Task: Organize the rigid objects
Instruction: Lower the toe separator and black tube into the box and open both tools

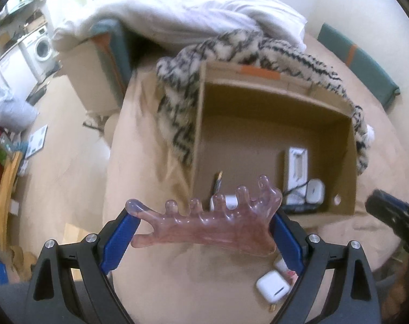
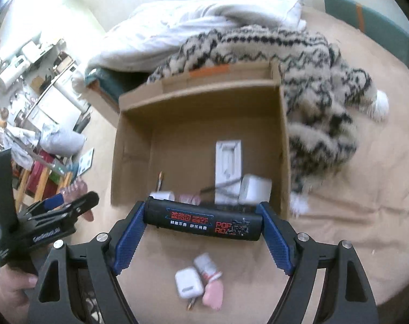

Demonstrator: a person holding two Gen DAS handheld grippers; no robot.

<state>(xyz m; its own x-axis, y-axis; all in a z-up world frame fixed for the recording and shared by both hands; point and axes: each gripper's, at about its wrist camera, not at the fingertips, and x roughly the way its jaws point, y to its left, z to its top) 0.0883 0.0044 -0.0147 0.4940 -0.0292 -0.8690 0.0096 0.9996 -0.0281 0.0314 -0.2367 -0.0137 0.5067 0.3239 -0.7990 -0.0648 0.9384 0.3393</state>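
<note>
Your left gripper (image 1: 204, 232) pinches a translucent pink comb-shaped massage tool with knobbed prongs (image 1: 204, 221) across its length, blue pads pressed to both ends, held just short of the near wall of the open brown cardboard box (image 1: 274, 102).

Your right gripper (image 2: 203, 222) clamps a black cylindrical case (image 2: 204, 221) end to end over the box's near edge. Its label reads "POP RO…" in red, with red and white Chinese characters, too blurred to read in full. In the right wrist view, the body of your left gripper carries white lettering, also too blurred to read.

Inside the box: a long white moulded tray (image 2: 228, 164), a white rounded-square charger block (image 2: 255, 190) with a dark cable, a second small white block (image 2: 162, 195), a slim gold-tipped pen-like item (image 2: 159, 181), and something pink, partly hidden.

Outside the box, on the beige bedsheet (image 2: 353, 216): a white earbud case (image 2: 188, 286), a small white-and-red tube (image 2: 207, 268) touching it, and a pink object (image 2: 213, 297) just beside.

Surface: a bed, with a cream-and-black zigzag fleece blanket (image 2: 317, 81) wrapped round the box's far and right sides, and a white duvet (image 2: 204, 16) beyond.

Room: a white front-loading washing machine (image 1: 41, 47) at far left, cluttered shelving, pale floor.
</note>
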